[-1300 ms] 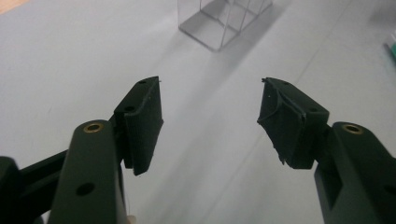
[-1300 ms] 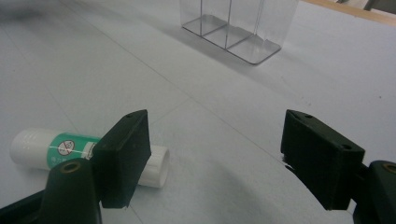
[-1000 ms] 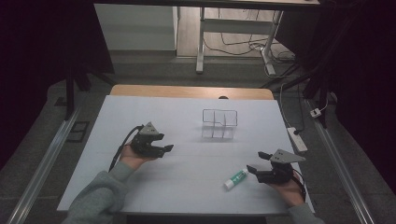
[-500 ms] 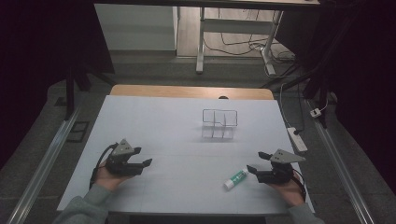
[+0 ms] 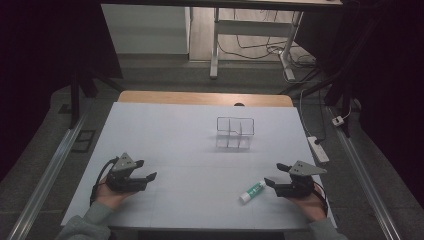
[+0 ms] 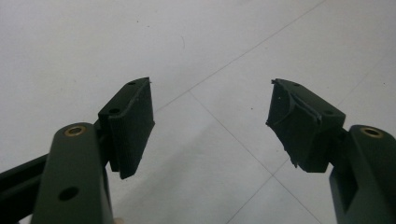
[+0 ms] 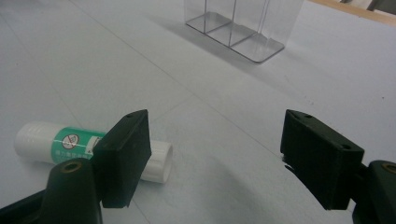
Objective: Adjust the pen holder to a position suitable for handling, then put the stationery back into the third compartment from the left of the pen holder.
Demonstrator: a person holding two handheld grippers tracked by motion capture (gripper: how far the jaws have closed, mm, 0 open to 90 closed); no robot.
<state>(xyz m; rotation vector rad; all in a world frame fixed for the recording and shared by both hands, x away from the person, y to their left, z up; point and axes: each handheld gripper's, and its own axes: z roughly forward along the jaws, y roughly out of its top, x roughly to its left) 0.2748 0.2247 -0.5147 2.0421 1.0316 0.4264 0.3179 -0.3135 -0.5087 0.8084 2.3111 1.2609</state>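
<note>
So the right gripper (image 5: pixel 275 176) sits low at the near right of the white table (image 5: pixel 190 135), jaws spread wide with nothing between them. The glue stick (image 5: pixel 252 191) lies flat on the table just beside it, white tube with a green label, slanted so one end points toward the gripper. In the right gripper view (image 7: pixel 215 154) the glue stick (image 7: pixel 56 144) is partly behind the left-hand jaw; looks like it's outside the gap rather than between the jaws, though I can't tell if the jaw touches it.

The left gripper (image 5: pixel 145 170) is over at the near left, held in the person's hand, well apart from the stick. Its jaws are spread too, and the left gripper view (image 6: pixel 210 121) shows plain table (image 6: pixel 210 46) between the pads, nothing pinched.

Farther back, right of centre, there's a clear plastic organizer (image 5: pixel 235 132) with dividers standing upright. It's well beyond both grippers. The right gripper view catches its base (image 7: pixel 238 32), and the compartments look empty from there.
</note>
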